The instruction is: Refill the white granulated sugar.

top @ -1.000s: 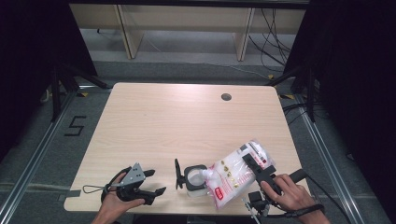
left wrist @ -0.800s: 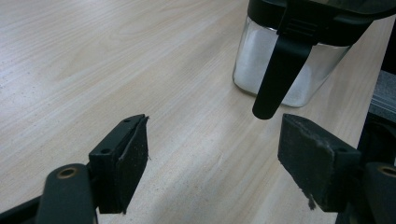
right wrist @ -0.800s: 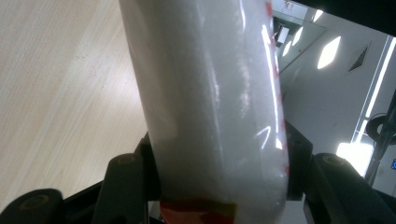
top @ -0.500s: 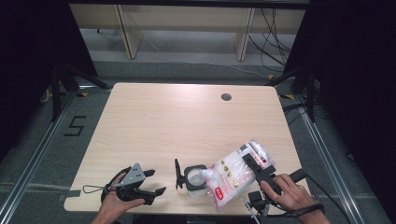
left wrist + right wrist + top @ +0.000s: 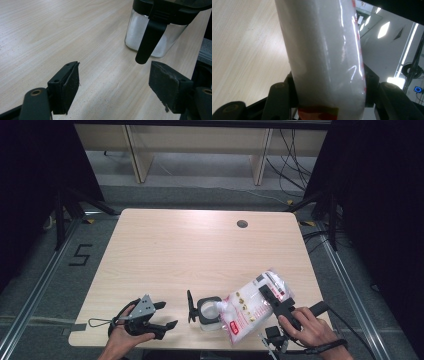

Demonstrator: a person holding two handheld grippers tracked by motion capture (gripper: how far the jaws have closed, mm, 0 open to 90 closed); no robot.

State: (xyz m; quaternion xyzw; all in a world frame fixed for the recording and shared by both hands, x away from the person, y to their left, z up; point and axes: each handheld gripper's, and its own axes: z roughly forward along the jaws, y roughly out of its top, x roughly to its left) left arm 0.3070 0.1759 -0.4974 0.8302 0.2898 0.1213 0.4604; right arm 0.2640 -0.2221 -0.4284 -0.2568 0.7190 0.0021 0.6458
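Observation:
A clear plastic bag of white powder with red print is tilted, its lower corner over the open mouth of a small glass jar. My right gripper is shut on the bag; in the right gripper view both jaws press the bag's sides. The jar holds white powder, and its black lid stands flipped up on the left. My left gripper rests on the table left of the jar, jaws open and empty.
The wooden table has a round cable hole at the back right. The jar and bag sit close to the table's front edge. Dark floor, rails and a shelf lie beyond the table.

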